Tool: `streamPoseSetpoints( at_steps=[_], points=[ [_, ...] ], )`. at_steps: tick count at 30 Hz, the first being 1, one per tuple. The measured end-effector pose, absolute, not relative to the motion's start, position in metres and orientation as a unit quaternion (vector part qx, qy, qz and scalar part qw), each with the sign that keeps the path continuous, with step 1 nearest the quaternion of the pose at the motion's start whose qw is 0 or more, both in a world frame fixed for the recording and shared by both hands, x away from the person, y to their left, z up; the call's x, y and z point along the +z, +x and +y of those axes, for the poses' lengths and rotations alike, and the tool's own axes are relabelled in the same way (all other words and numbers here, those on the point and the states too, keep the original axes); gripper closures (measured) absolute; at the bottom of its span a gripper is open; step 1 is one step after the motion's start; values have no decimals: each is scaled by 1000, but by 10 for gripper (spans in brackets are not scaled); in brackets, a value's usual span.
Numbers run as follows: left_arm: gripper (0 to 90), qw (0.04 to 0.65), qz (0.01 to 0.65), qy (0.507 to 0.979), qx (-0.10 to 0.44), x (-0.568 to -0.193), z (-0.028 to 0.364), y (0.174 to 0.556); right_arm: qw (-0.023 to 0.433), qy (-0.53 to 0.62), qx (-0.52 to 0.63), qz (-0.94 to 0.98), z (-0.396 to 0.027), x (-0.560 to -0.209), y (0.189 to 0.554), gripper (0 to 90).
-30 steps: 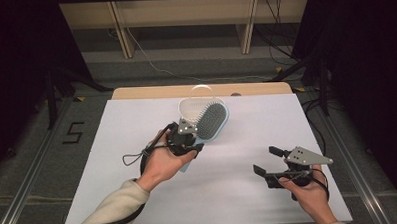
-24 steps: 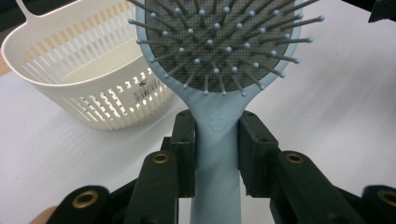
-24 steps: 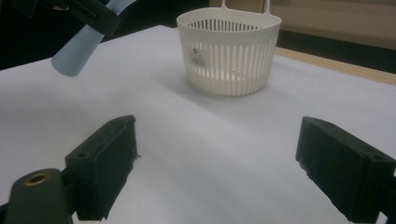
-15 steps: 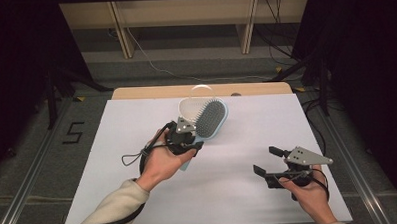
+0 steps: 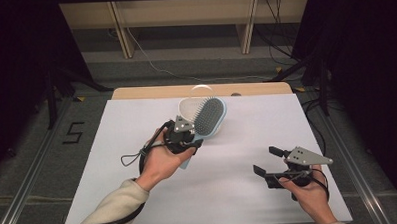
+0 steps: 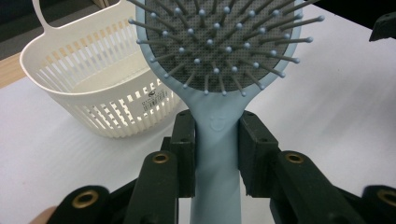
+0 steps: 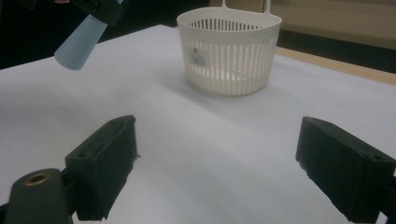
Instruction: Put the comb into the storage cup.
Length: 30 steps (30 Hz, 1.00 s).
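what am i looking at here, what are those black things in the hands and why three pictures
A person sits at a table covered in white, holding a hand-held claw in each hand. One picture looks down from above; the other two come from cameras riding on each claw, looking along its black jaws. The left claw is shut on the handle of a light blue hairbrush, bristles facing the camera, lifted near a white slotted basket that stands on the table. The right claw is open and holds nothing, low over the table.

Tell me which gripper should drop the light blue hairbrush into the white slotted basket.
Left. The left gripper already clamps the light blue hairbrush beside the white slotted basket; the right gripper sits open, farther away.
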<state>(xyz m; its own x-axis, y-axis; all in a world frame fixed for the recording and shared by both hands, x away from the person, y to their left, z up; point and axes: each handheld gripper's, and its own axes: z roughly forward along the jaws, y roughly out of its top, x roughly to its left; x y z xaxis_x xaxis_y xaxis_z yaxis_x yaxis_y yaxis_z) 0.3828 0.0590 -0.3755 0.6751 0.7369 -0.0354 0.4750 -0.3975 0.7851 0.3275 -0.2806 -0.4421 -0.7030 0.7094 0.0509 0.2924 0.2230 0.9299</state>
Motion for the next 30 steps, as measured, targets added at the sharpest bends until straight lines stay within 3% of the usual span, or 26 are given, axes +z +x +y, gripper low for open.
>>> streamPoseSetpoints(
  at_steps=[30],
  points=[
    [697, 441, 375, 794, 185, -374, 66, 387, 199, 330, 528, 757, -281, -442, 328, 132]
  ],
)
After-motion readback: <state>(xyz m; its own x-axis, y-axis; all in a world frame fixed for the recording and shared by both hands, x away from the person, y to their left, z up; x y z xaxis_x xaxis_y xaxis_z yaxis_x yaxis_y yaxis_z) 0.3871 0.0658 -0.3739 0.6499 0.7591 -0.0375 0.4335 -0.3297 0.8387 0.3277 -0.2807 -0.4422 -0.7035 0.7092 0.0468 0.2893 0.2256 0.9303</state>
